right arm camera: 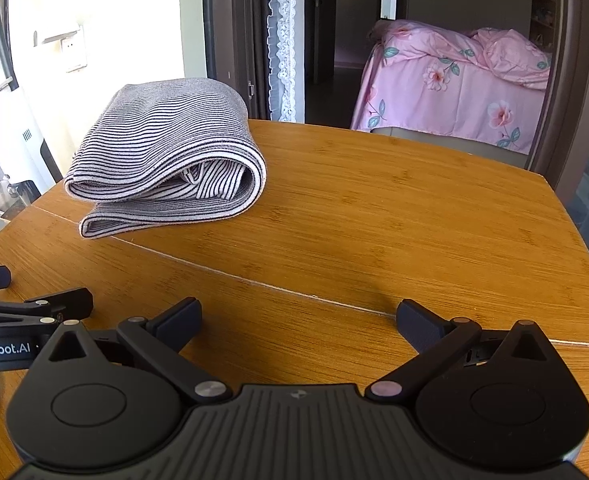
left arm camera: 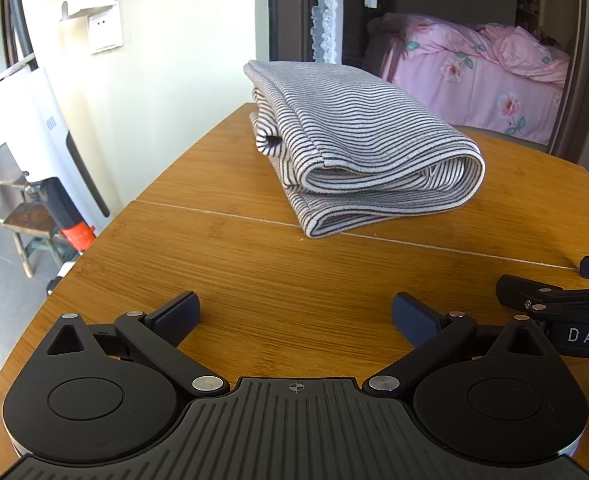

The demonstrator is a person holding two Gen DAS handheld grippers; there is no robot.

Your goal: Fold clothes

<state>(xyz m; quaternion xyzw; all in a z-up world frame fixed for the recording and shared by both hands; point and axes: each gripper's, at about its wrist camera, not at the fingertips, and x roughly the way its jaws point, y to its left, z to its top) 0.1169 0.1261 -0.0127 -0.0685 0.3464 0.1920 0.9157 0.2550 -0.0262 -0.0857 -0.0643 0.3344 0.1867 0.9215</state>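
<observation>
The grey-and-white striped knit garment (left arm camera: 358,148) lies on the honey-coloured bamboo counter (left arm camera: 254,272), already doubled over into a thick, several-layered bundle. It sits ahead of the left claw (left arm camera: 295,316) and slightly to that claw's right; from the right claw (right arm camera: 298,320) it lies ahead and off to the left, well apart from both.

Each claw has its fingers spread wide with nothing between them, hovering low over bare wood on the near side of the counter's seam, the two claws side by side.

The folding looks finished or nearly so: the bundle is compact, though its upper layer bulges loosely at the near end. If any step remains, it is likely a tidying one, which calls for reaching forward to that puffed fold and pressing or squaring it without dragging the layers apart.
</observation>
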